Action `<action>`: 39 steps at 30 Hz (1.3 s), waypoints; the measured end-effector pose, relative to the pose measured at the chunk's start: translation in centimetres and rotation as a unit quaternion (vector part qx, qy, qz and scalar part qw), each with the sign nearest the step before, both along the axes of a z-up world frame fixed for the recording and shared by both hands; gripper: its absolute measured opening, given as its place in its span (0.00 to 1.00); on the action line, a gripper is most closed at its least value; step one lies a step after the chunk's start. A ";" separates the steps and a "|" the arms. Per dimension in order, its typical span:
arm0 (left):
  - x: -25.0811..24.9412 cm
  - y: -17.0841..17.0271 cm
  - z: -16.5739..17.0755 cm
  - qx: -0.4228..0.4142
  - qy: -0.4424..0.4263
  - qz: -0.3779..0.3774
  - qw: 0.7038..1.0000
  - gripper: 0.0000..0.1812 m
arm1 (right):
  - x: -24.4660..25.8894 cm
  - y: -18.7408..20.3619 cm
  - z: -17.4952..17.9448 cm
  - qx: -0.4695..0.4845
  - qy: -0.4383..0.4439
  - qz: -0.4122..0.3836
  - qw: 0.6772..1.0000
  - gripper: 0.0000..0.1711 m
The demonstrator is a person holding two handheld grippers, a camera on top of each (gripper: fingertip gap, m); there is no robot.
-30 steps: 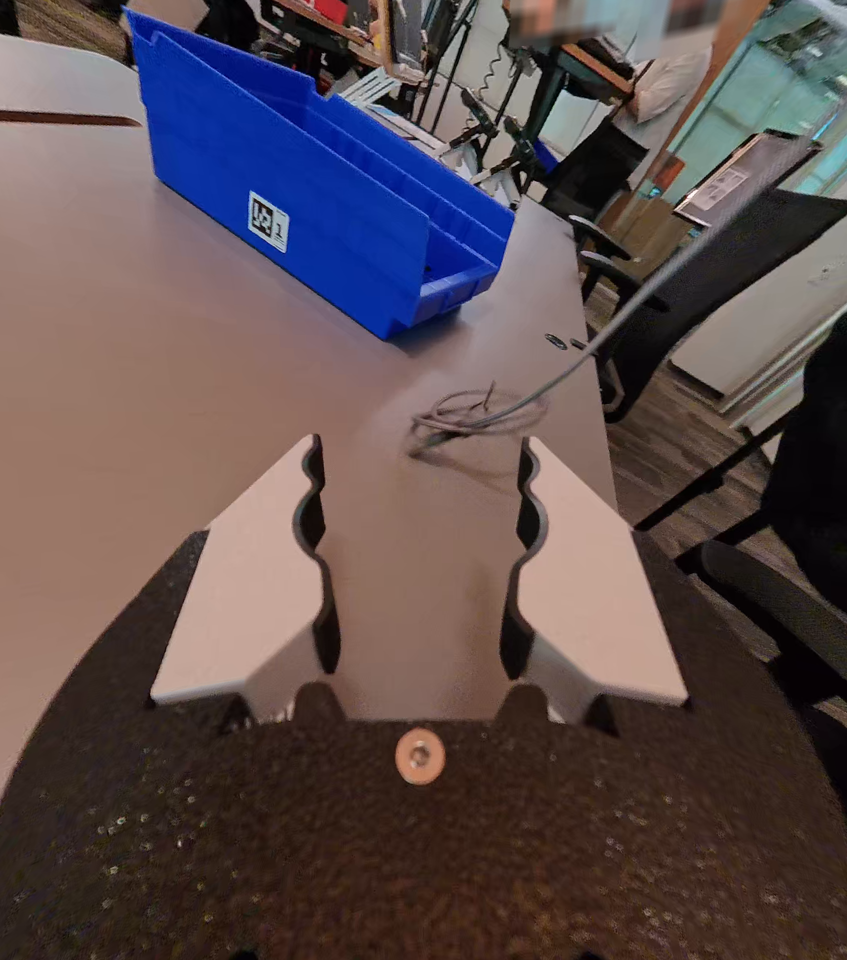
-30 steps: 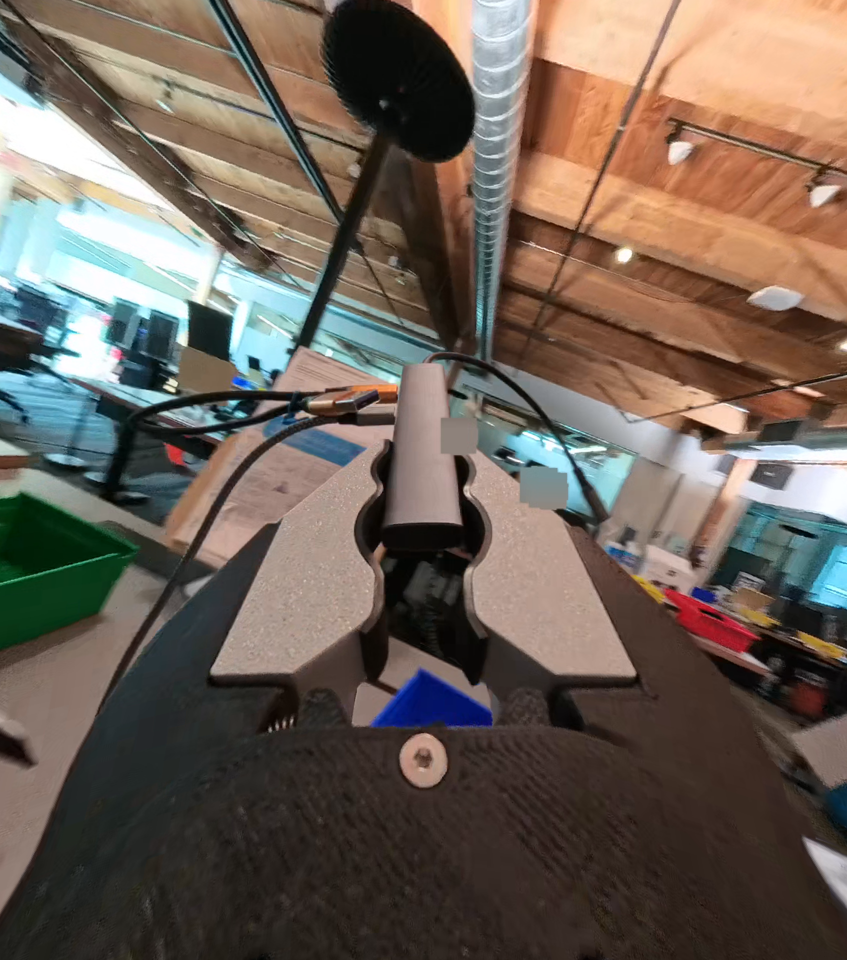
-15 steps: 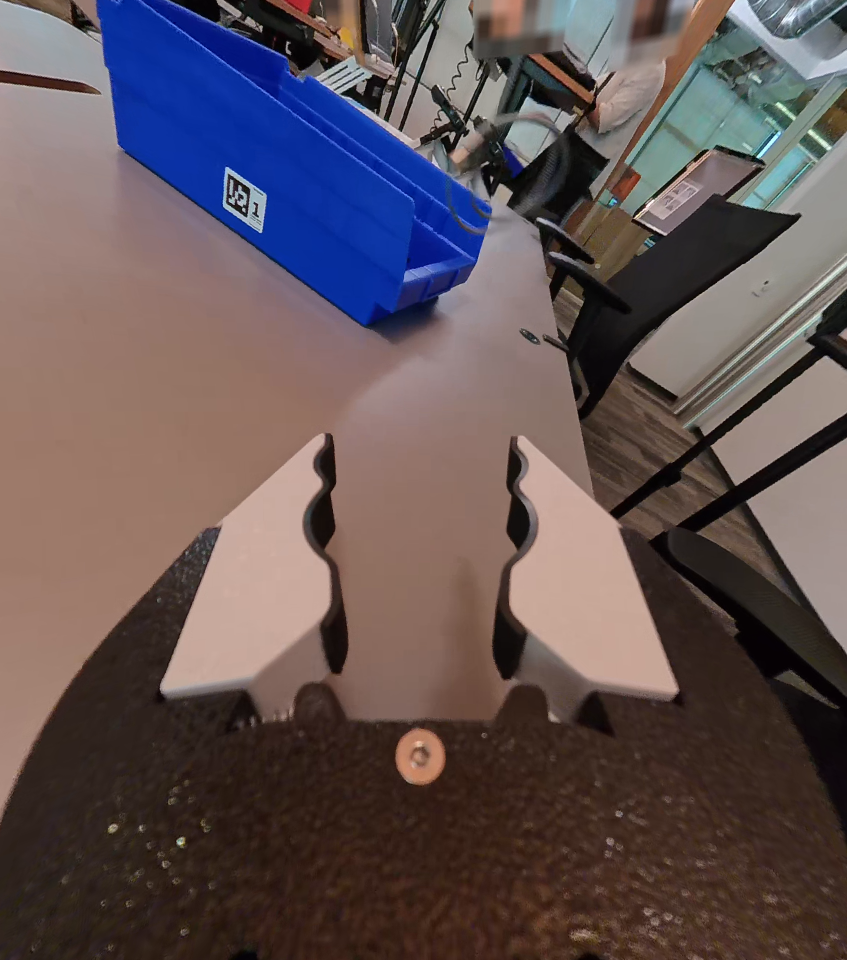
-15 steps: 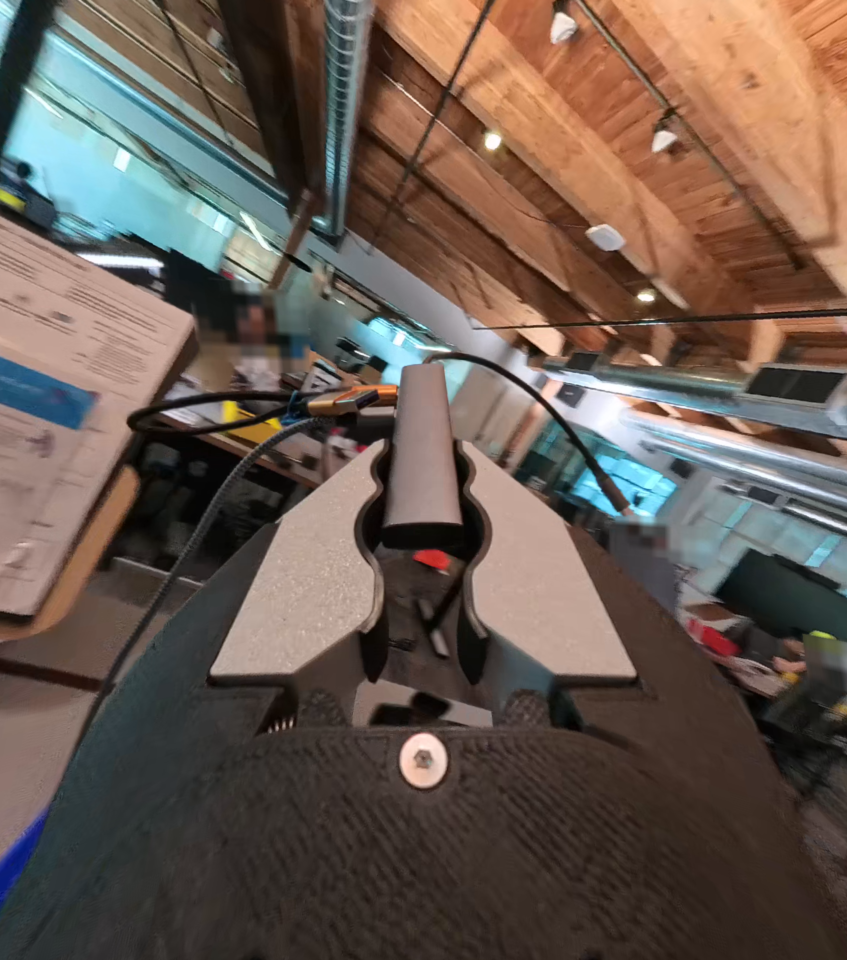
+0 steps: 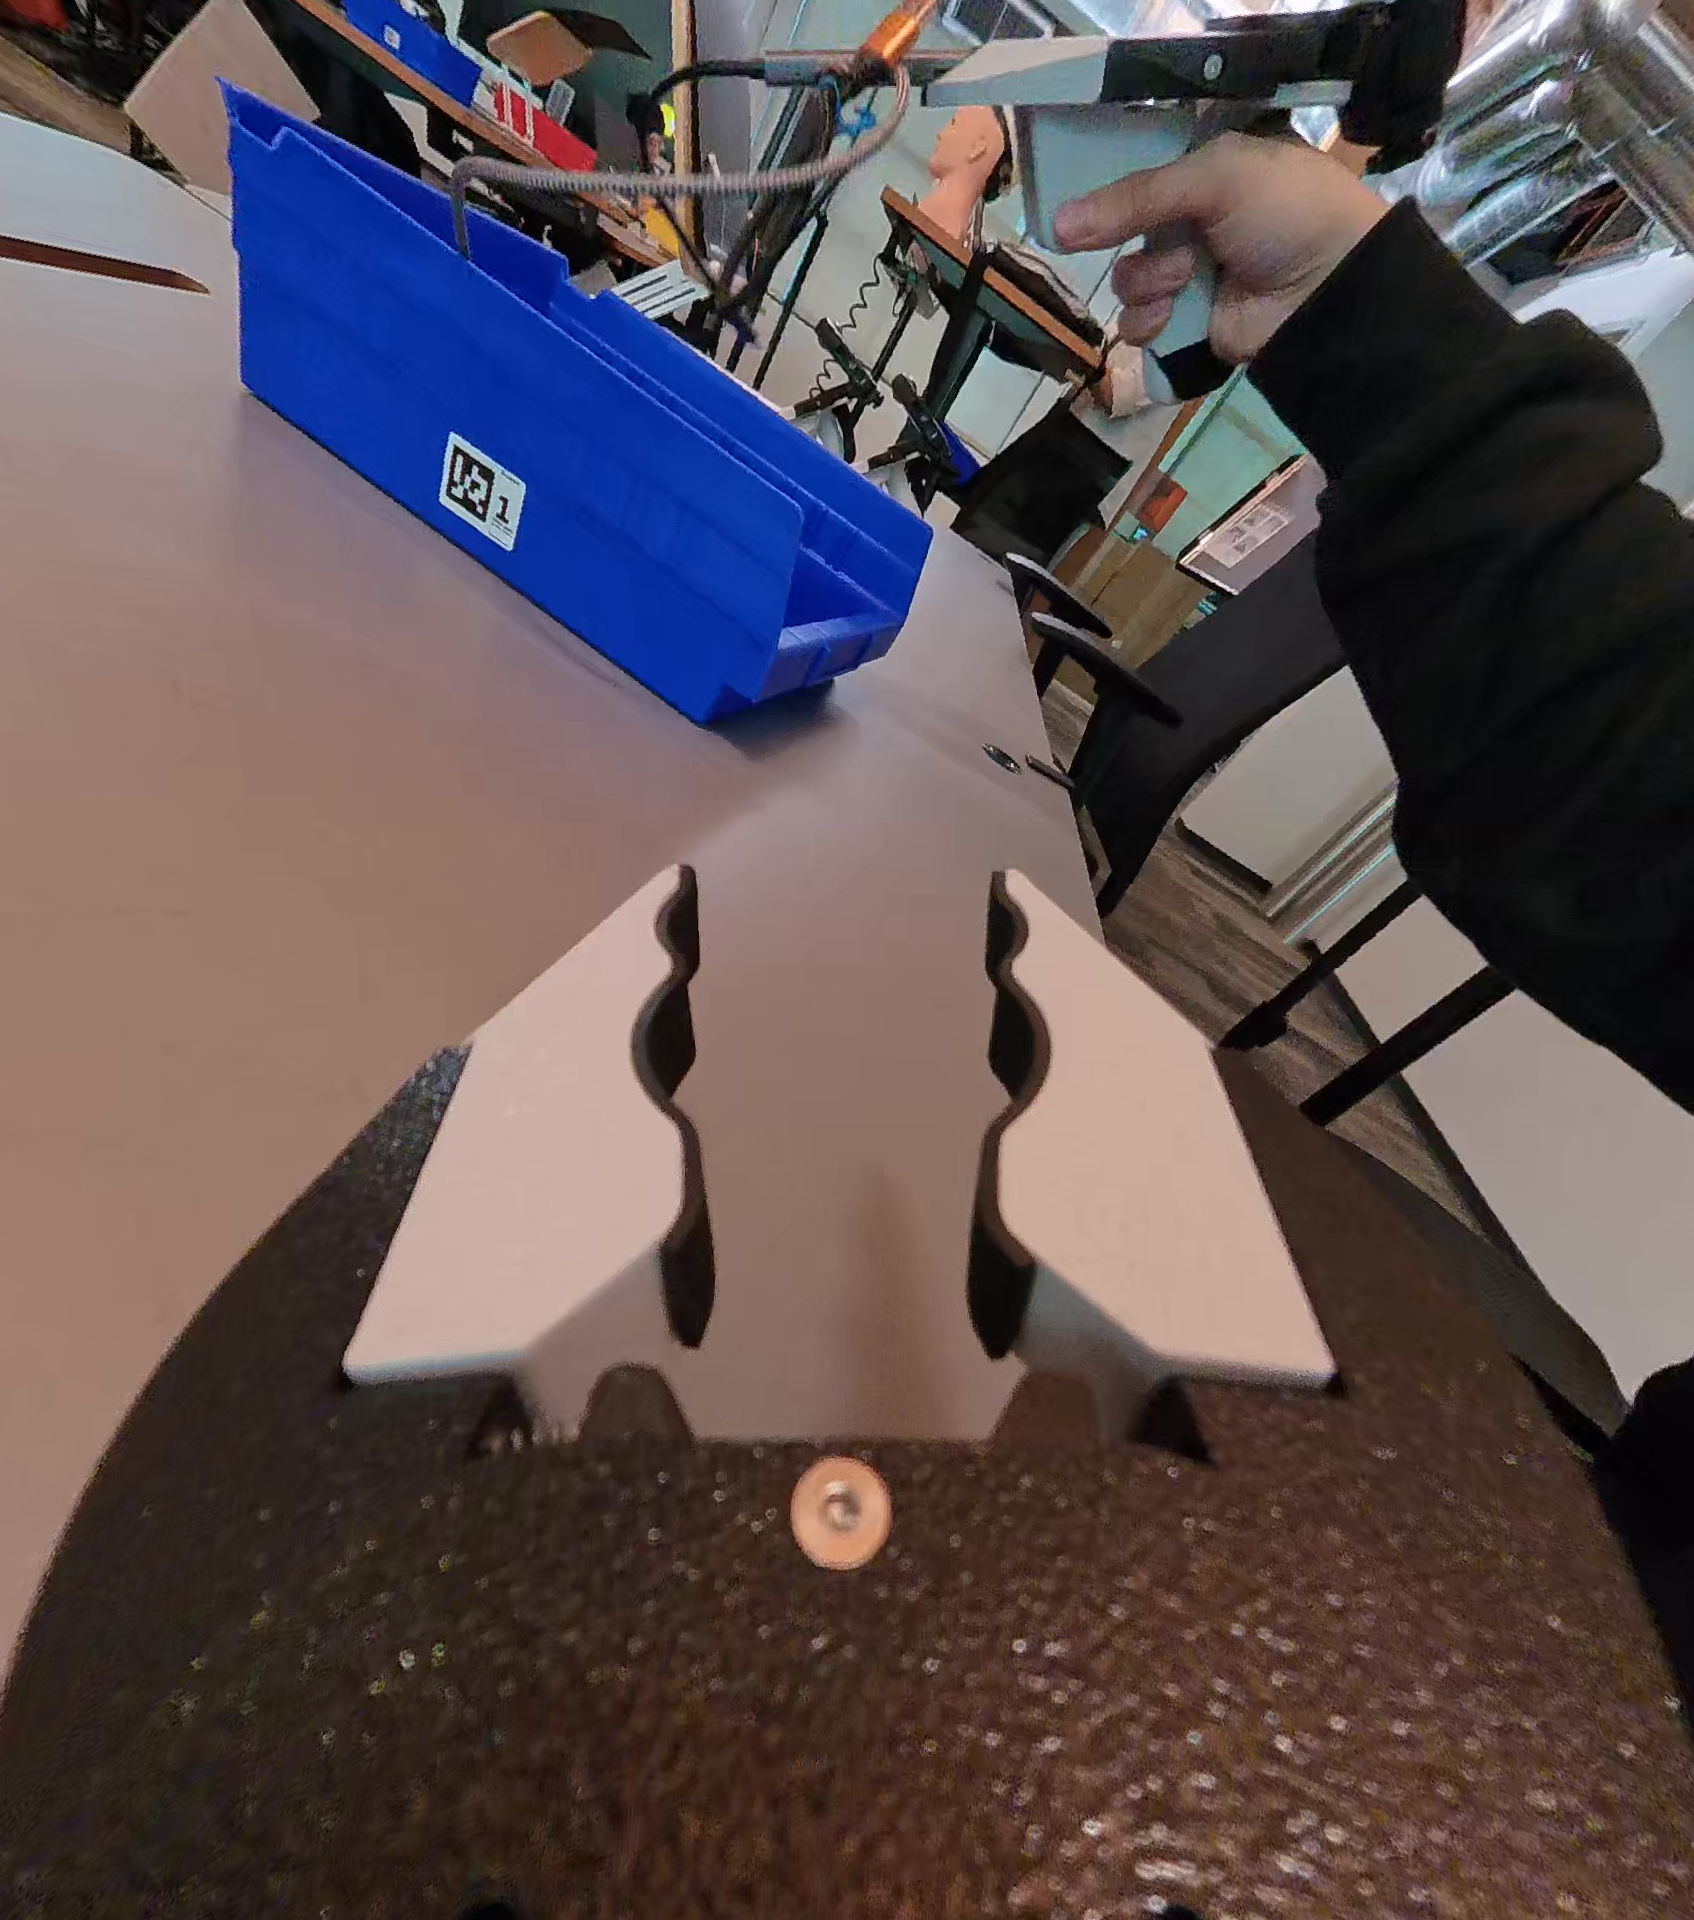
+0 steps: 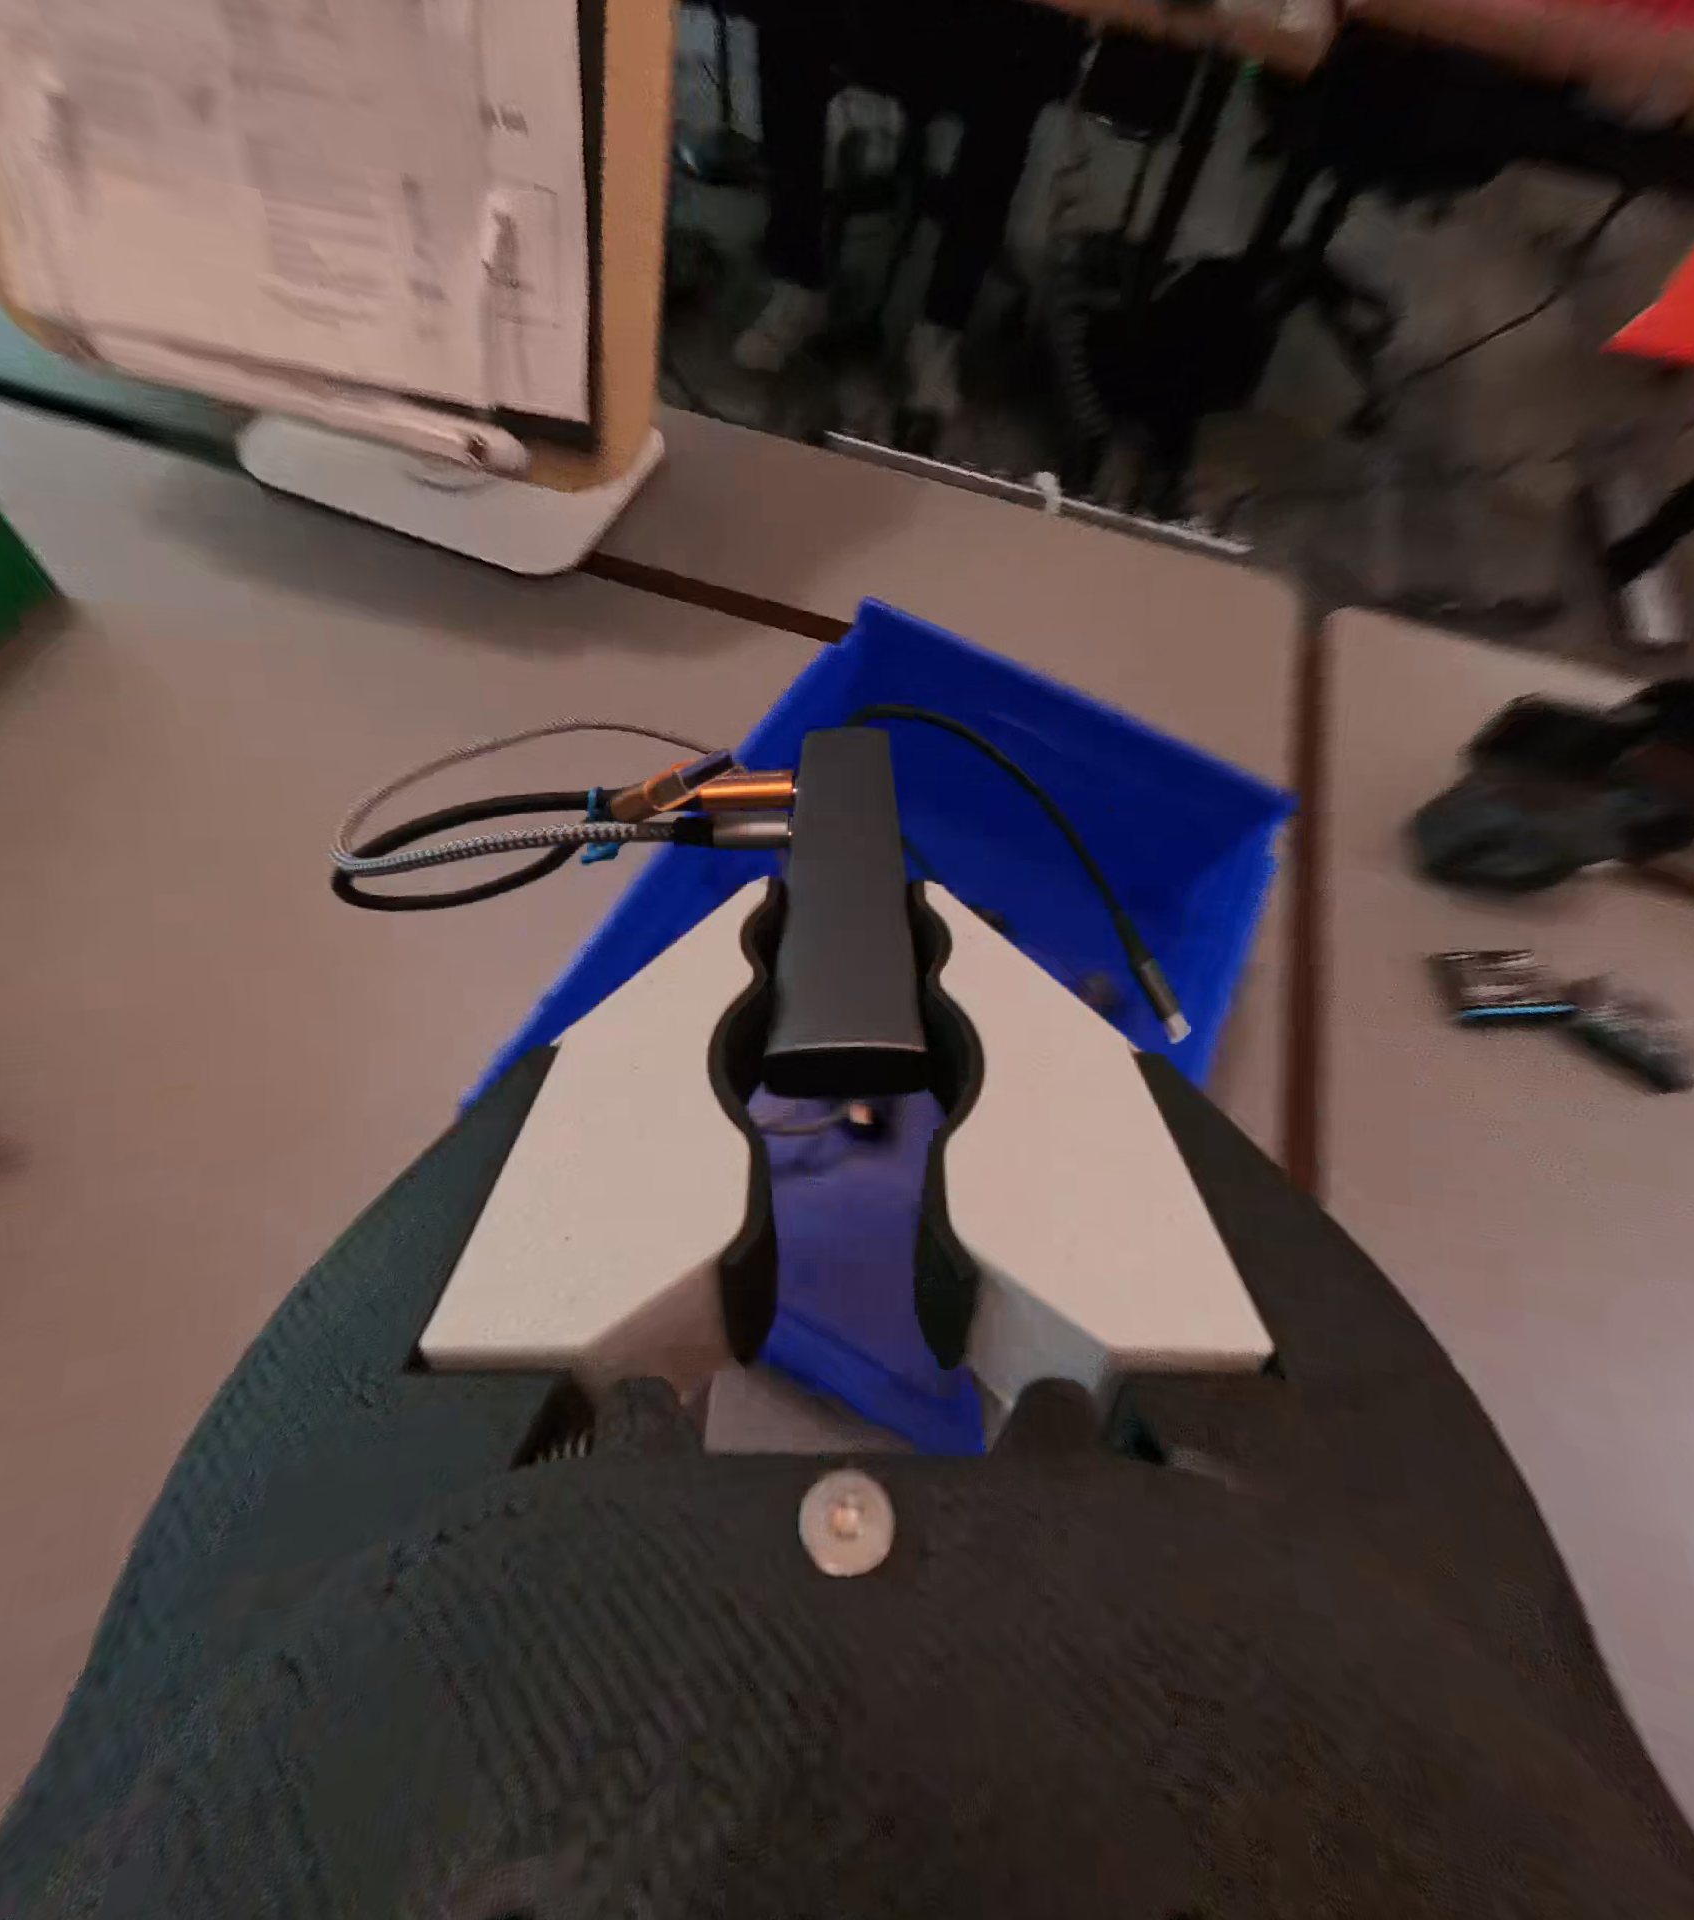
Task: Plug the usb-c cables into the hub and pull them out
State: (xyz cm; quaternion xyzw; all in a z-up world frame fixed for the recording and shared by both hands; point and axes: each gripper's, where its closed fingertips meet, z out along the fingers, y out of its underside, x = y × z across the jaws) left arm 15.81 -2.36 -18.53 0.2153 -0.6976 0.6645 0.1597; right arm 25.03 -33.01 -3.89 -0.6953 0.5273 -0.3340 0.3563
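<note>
In the left wrist view, the left gripper (image 5: 838, 1091) sits at lower centre with its fingers apart and empty, above the bare table (image 5: 147, 779). One blue bin (image 5: 552, 468) stands at upper left.

In the right wrist view, the right gripper (image 6: 843, 935) is clamped on the one dark hub (image 6: 843, 904) at frame centre, held over the bin. Left of the hub, two cables (image 6: 510, 842) are plugged into its side, a black one and a braided one; the hub's own thin lead (image 6: 1061, 831) hangs to the right.

By my reading the plugging is done and both pull-outs remain.
</note>
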 end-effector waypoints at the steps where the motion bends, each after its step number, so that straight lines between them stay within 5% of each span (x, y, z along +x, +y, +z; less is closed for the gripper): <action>1: -0.1 -0.1 -0.1 0.004 -0.001 -0.003 1.000 0.30 | 0.1 0.2 -0.3 0.044 0.000 -0.003 0.999 0.13; 5: -0.3 -0.2 -0.2 0.008 -0.002 -0.010 1.000 0.30 | 0.9 0.3 -2.4 0.149 0.017 -0.019 0.989 0.13; 11: -0.2 -0.1 0.0 0.001 -0.001 -0.009 1.000 0.29 | 2.5 -3.8 -6.0 0.283 -0.005 -0.152 0.947 0.13; 16: -0.4 -0.2 -0.1 0.004 0.001 -0.014 1.000 0.29 | 3.0 -7.1 -7.5 0.302 -0.056 -0.244 0.920 0.13; 19: -0.6 -0.4 -0.1 0.004 0.003 -0.021 1.000 0.29 | 3.3 -8.2 -9.0 0.173 -0.057 -0.278 0.943 0.13; 22: -0.6 -0.3 0.0 -0.001 0.004 -0.019 1.000 0.29 | 3.9 -5.7 -12.7 0.067 0.032 -0.223 0.972 0.14; 26: -0.5 -0.2 0.1 -0.005 0.005 -0.016 1.000 0.29 | 3.2 -2.5 -16.9 -0.012 0.137 -0.121 0.983 0.29; 33: -1.2 -0.5 0.3 -0.002 -0.024 -0.027 0.999 0.29 | -0.2 -1.5 -14.2 -0.014 0.105 -0.093 0.990 0.52; 39: -1.7 -1.2 0.0 0.029 -0.080 -0.022 0.996 0.32 | -5.4 0.8 -12.5 0.032 0.009 -0.080 0.996 0.54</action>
